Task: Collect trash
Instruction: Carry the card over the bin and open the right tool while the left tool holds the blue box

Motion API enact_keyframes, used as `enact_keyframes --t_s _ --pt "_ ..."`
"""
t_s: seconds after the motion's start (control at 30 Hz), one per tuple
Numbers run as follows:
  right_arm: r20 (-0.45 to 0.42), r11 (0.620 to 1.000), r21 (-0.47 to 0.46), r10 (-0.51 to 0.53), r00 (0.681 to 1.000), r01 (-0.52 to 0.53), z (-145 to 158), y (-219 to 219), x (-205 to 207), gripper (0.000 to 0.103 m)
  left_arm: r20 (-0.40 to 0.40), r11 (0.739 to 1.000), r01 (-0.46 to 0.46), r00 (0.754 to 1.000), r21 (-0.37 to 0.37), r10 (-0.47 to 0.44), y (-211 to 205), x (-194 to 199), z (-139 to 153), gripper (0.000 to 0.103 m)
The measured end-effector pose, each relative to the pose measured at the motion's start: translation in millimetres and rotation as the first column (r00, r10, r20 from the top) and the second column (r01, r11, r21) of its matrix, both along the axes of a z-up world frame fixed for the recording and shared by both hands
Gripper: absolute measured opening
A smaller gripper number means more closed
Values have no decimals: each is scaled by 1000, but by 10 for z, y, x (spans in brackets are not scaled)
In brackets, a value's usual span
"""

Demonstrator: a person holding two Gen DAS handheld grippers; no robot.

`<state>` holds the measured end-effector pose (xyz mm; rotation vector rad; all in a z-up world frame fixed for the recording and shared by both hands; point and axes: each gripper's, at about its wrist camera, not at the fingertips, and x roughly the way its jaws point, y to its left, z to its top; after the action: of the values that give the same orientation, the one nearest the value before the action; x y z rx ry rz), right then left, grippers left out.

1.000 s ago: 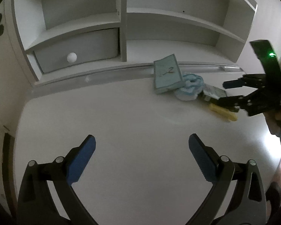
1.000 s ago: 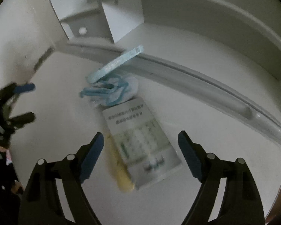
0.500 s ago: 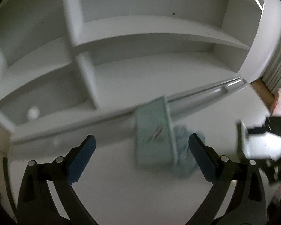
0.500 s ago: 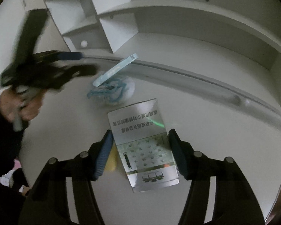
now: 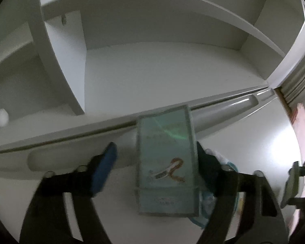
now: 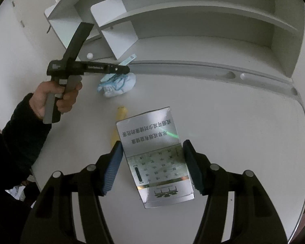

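As it lies between my parted left gripper (image 5: 155, 167) fingers, the teal box (image 5: 166, 158), light crushable card, wants its long edges pinched, while at three o'clock my right gripper (image 6: 152, 167) clamps the silver carton (image 6: 155, 156).

Dim, greyish light; left wrist view motion-blurred, right sharper; glare on the desk (image 5: 274, 148); fisheye-bent, dark-vignetted edges.

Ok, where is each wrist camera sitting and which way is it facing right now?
Left wrist: on the left gripper, facing the white shelf unit; blue-padded fingers straddle a pale teal flat box.
Right wrist: on the right gripper, looking down at the white desk; fingers clamp a silver printed carton; left hand shows.
Shared: teal box, crumpled blue-white tissue.
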<state>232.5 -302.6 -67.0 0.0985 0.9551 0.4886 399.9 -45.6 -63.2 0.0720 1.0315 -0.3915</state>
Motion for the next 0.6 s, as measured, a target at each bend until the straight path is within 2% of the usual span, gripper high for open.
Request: enact_keyframes --t_s 0.13,0.23,0.33,0.43,0.5,0.6 --pt "17 999 22 -47 999 46 50 -98 -117 60 38 1000 -13 999 17 12 14 -93 76 55" --pt "29 993 26 -112 993 111 94 -211 -218 60 119 998 -20 993 68 11 -8 -266 270 55" --pt "31 980 10 -197 980 197 114 -400 -375 60 187 997 14 982 77 -28 -173 -545 547 55" --pt "38 948 -18 -316 948 316 120 -710 -632 60 224 994 94 969 54 -104 -493 -854 762 55" --pt "39 914 -27 -404 914 405 98 -963 -853 60 236 985 170 956 35 -173 -792 -1076 842 55" --pt "42 846 -33 -532 846 533 57 -1387 -1271 60 239 942 335 916 -7 -323 -1421 -1496 873 55"
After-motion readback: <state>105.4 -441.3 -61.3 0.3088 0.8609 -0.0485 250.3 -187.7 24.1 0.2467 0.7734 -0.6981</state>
